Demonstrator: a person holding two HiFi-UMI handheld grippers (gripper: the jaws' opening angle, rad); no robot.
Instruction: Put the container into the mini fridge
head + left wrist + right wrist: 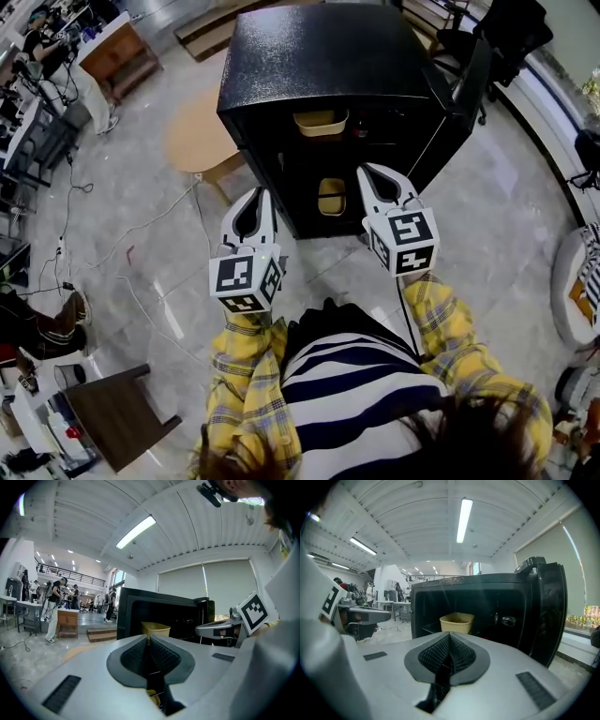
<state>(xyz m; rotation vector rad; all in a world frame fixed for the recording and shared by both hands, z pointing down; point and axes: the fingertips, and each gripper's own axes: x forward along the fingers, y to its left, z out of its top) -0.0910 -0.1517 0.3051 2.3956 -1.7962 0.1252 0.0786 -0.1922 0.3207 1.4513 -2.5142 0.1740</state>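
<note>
Both closed and empty, the left gripper (259, 193) and right gripper (369, 172) are held before the fridge (328, 47); the container (320, 122) is shelved, so closing the door (464, 89) is judged next.

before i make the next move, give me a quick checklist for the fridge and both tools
1. Yellow container sits on the upper shelf inside the mini fridge: ok.
2. Left tool shut, nothing between its jaws: ok.
3. Right tool shut, nothing between its jaws: ok.
4. Fridge door closed: not ok, it stands open at the right.
5. Container set far enough back for the door to shut: cannot tell.
</note>
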